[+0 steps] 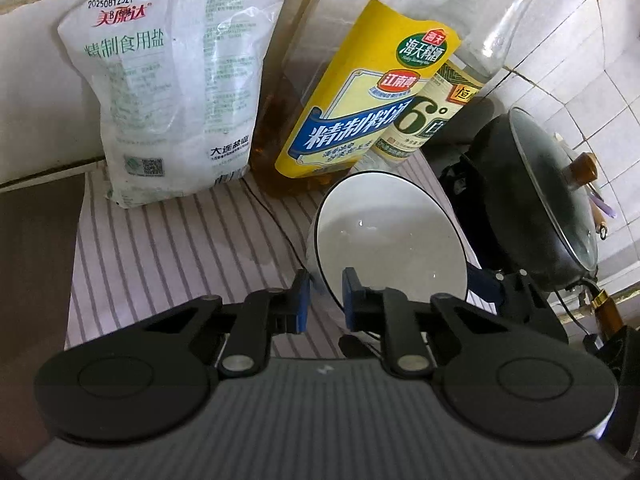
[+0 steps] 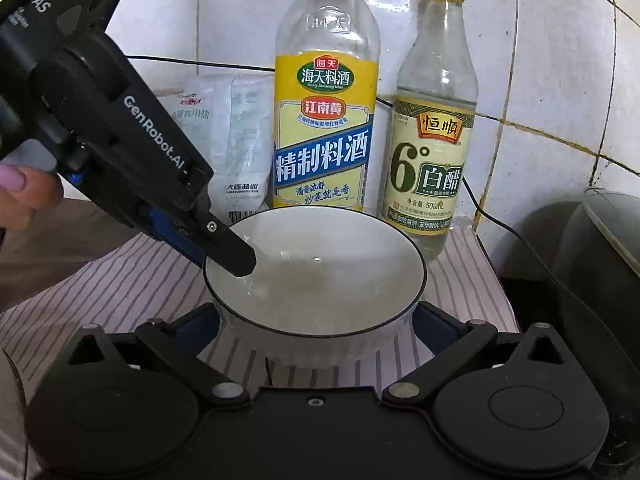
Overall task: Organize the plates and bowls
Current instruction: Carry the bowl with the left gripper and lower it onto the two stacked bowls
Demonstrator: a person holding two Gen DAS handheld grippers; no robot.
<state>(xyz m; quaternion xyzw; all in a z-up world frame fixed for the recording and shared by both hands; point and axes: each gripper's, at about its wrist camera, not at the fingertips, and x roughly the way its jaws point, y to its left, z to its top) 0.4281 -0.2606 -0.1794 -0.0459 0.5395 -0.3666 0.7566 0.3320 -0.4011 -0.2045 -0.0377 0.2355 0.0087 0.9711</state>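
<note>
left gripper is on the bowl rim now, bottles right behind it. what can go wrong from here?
1. The left gripper pinches only the thin rim of the bowl; lifted, the bowl may swing or slip out.
2. The cooking wine bottle and the vinegar bottle stand close behind; a forward tilt could knock them.
3. The right gripper straddles the bowl open and could get bumped.

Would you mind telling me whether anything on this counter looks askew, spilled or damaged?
Nothing looks spilled or broken. The white bowl sits upright on the striped cloth, with the left gripper pinching its rim and the right gripper open around its base. The salt bag merely slumps against the wall.
</note>
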